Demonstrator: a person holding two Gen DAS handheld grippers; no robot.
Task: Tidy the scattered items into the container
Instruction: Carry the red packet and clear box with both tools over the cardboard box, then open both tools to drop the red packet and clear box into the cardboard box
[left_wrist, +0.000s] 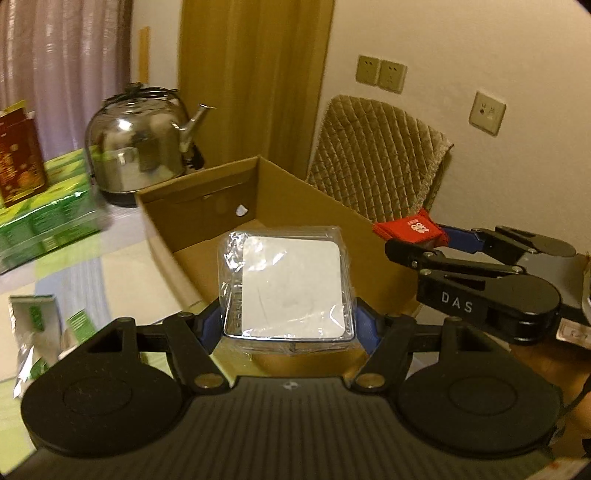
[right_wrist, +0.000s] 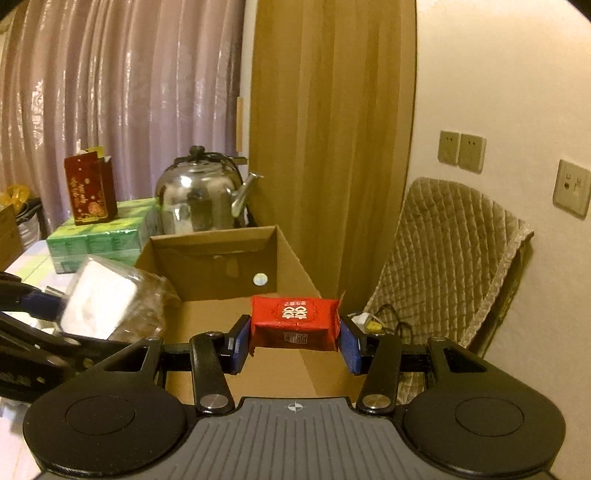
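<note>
Both jaws hold packs over cardboard box (right_wrist: 221, 258).

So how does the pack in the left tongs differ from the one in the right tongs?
The clear-wrapped white pack in the left tongs is pale, square-faced and the bulkier; the red packet in the right tongs is bright red with white printing. The white one has shiny loose film; the red one a tight opaque wrapper. Both are clamped between blue pads over the open cardboard box.
</note>
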